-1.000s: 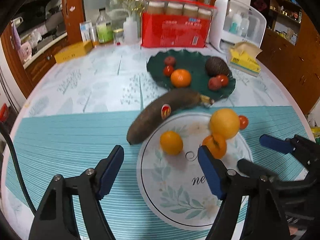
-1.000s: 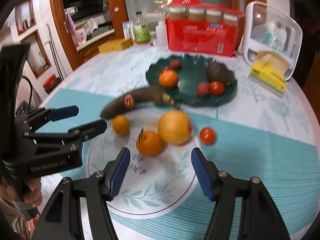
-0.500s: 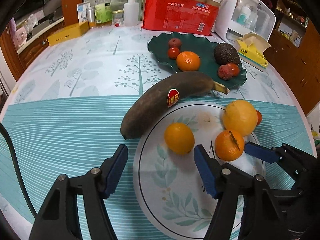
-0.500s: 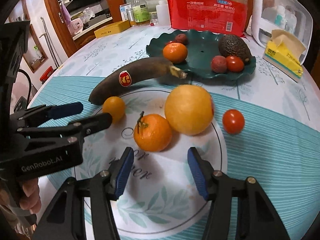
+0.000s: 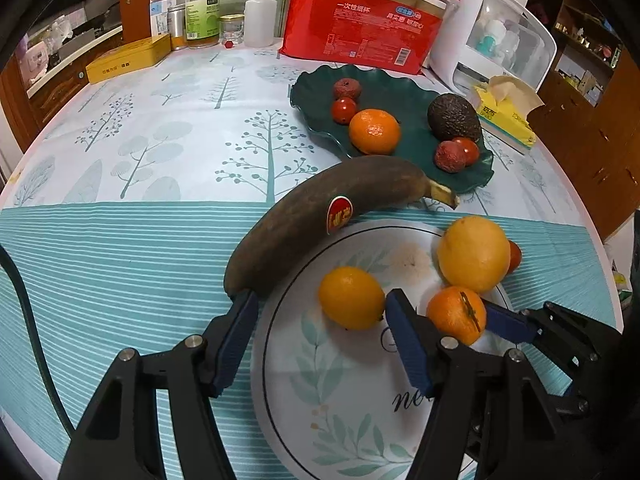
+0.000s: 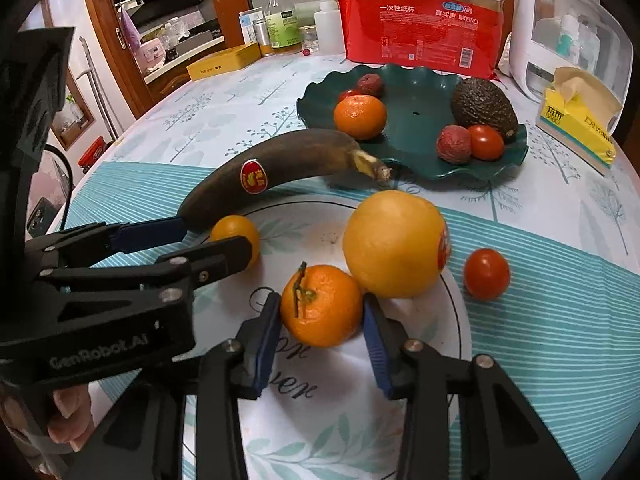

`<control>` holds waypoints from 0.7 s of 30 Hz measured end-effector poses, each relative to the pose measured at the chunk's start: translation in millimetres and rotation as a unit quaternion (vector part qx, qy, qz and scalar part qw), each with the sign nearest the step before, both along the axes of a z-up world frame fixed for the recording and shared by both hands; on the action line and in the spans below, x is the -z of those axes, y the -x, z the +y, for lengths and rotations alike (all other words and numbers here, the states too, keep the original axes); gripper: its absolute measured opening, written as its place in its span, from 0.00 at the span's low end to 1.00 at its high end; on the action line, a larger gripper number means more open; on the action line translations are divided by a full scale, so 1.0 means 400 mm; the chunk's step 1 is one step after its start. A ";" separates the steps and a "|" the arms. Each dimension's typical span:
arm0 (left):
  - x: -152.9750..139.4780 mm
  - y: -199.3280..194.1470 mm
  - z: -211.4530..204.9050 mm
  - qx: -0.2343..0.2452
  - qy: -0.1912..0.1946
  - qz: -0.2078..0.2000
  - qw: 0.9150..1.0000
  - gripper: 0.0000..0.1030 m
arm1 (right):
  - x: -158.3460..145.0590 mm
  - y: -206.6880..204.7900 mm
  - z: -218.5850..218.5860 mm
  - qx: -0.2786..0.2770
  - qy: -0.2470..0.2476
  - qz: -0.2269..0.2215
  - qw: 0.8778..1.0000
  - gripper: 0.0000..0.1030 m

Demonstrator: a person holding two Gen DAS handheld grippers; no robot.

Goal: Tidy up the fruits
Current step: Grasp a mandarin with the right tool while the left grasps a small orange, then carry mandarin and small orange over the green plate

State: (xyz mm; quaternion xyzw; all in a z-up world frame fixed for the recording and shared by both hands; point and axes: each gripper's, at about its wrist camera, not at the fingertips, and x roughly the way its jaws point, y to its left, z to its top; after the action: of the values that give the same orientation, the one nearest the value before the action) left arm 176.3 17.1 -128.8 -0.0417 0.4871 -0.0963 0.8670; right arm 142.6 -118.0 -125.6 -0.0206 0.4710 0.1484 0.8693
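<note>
Fingers of the right gripper (image 6: pixel 318 322) now bracket the stemmed tangerine (image 6: pixel 320 306), one blue pad against each flank, where half a second ago they stood wide apart and short of it. They look closed onto the fruit, or all but; it sits on the printed mat (image 6: pixel 404 432), not yet lifted. Touching the tangerine just ahead and to the right is the big yellow orange (image 6: pixel 394 240), so a straight-up lift seems wiser than a drag, or the orange may roll. Farther right lies a loose cherry tomato (image 6: pixel 487 274).

To the left, the left gripper (image 5: pixel 318 330) has pushed forward as well. Its jaws stay apart, holding nothing, with the small orange (image 5: pixel 351 297) just ahead between the tips. The left pad sits at the blunt end of the blackened banana (image 5: pixel 320 216), which runs away diagonally, its stem reaching toward the green plate (image 6: pixel 416 92).

That plate is well ahead of both grippers and already carries a tangerine (image 6: pixel 360 116), an avocado (image 6: pixel 482 108), two lychees (image 6: pixel 454 144) and small tomatoes (image 6: pixel 485 142). I take it as the destination, with four or five fruits left on the bench.

Beyond it, along the back of the bench, stand a red pack of paper cups (image 6: pixel 420 26), a yellow tissue box (image 6: pixel 576 128) and some bottles (image 6: pixel 282 24).

Both approaches seem finished: the right grip looks ready to carry, while the left has yet to close on its orange.
</note>
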 end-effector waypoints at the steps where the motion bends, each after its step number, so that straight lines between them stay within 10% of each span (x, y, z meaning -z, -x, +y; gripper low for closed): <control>1: 0.000 0.000 0.000 -0.001 0.000 -0.001 1.000 0.63 | 0.000 0.000 -0.002 0.000 -0.002 0.001 1.000 0.39; 21: 0.021 -0.019 -0.024 -0.001 -0.004 0.008 1.000 0.32 | -0.004 0.028 -0.036 -0.006 -0.025 0.009 1.000 0.38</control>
State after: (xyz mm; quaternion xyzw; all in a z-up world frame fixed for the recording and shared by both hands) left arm 183.9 7.5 -137.0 -0.0393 0.4941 -0.0929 0.8635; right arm 131.4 -132.6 -123.9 -0.0005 0.4746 0.1653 0.8645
